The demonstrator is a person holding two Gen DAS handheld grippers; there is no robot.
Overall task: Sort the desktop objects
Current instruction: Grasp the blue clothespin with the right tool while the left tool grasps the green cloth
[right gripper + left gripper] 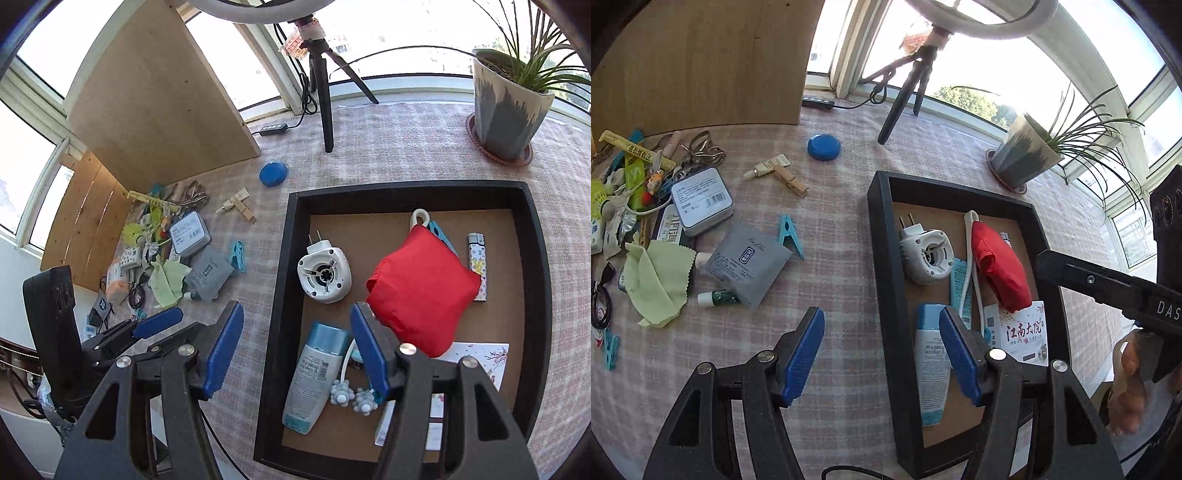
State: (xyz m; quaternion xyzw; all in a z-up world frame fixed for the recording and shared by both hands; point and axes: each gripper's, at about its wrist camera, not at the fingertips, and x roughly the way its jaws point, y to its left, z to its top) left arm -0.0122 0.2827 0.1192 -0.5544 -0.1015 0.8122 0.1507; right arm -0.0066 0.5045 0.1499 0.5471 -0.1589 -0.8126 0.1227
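A black tray (pixel 881 236) (pixel 406 190) on the checked cloth holds a white plug-in device (pixel 925 254) (pixel 324 275), a red folded pouch (pixel 999 267) (pixel 421 288), a pale blue bottle (pixel 929 369) (pixel 312 376), a lighter (pixel 476 264) and a printed card (pixel 1027 330). Loose items lie left of it: a blue lid (pixel 823 147) (pixel 273 174), a wooden peg (pixel 790 181), a blue clip (pixel 790 232) (pixel 238 254), a grey sachet (pixel 748 258) (pixel 208 275), a tin (pixel 701 199) and a green cloth (pixel 657 282). My left gripper (pixel 882 354) is open and empty over the tray's left wall. My right gripper (pixel 297 350) is open and empty there too.
A wooden board (pixel 701 62) (pixel 159 99) stands at the back left. A tripod (pixel 908 85) (pixel 325 92) with a ring light and a potted plant (pixel 1027 155) (pixel 506 110) stand by the window. A pile of small clutter (pixel 624 192) (pixel 147 251) lies at the far left.
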